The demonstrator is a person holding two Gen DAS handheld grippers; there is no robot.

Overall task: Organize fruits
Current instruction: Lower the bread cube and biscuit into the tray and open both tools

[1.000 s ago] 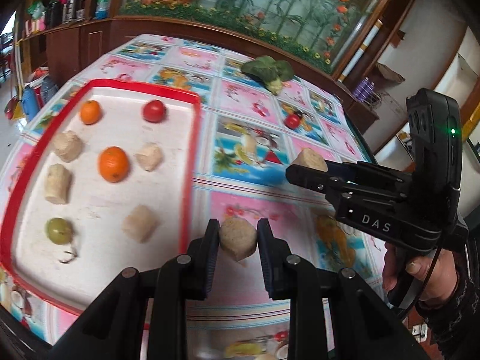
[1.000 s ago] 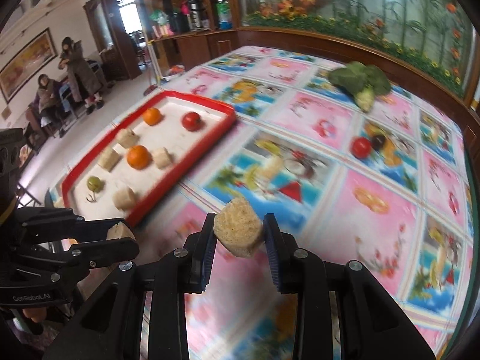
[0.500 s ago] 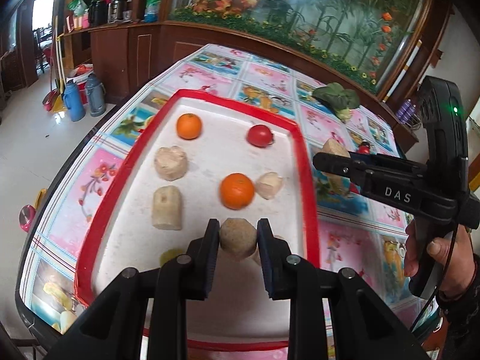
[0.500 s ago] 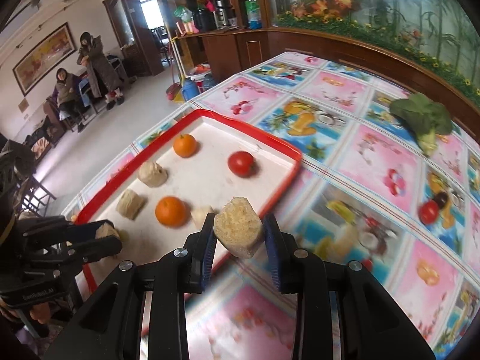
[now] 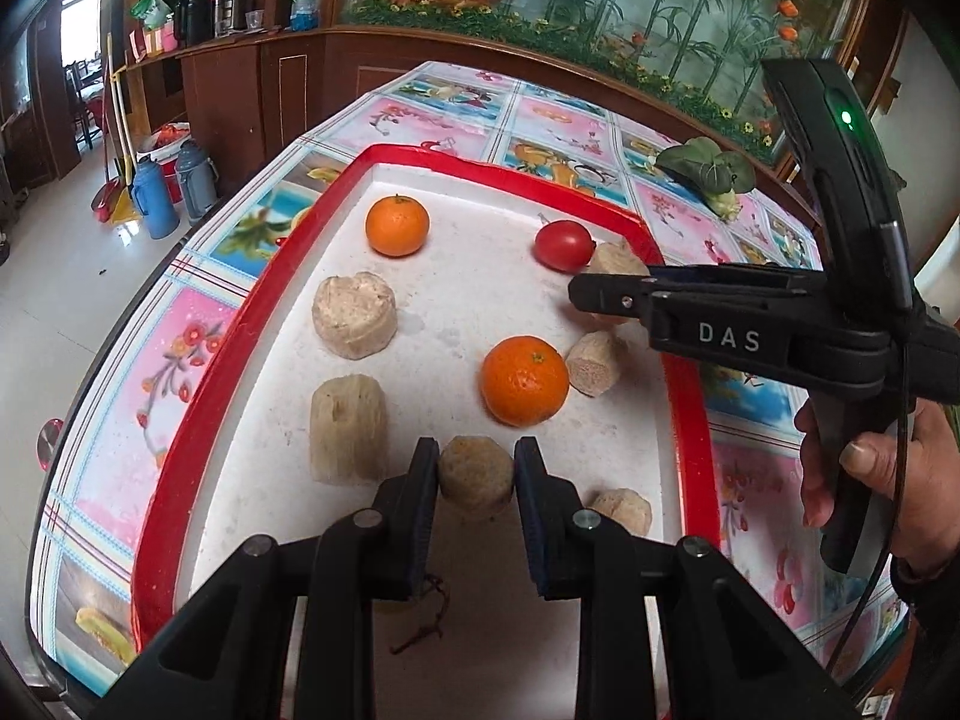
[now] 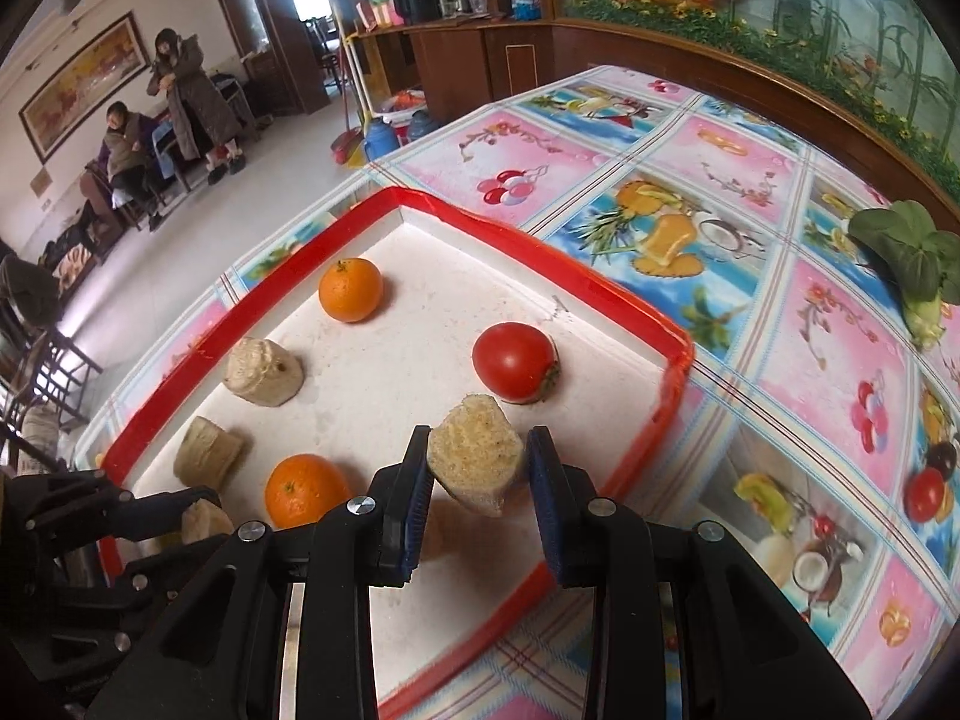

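A tan chunk (image 5: pixel 476 477) is sitting clamped in the left gripper (image 5: pixel 476 480) jaws over the red tray (image 5: pixel 240 324); the right gripper (image 6: pixel 478 474) jaws are squeezing another chunk (image 6: pixel 476 461) above the tray, near the tomato (image 6: pixel 513 362).

Home dining or living room, possibly a small family eatery; cannot tell which. Table under a fruit-print vinyl cloth (image 6: pixel 654 192). Dark wood sideboard (image 5: pixel 240 78) at far left carries thermos jugs and bottles; two floor flasks (image 5: pixel 174 186) and a broom stand beside it. Bamboo-and-flower mural (image 5: pixel 600 6) on far wall. Framed painting (image 6: pixel 84 84), two seated or standing people (image 6: pixel 162 114) far left.
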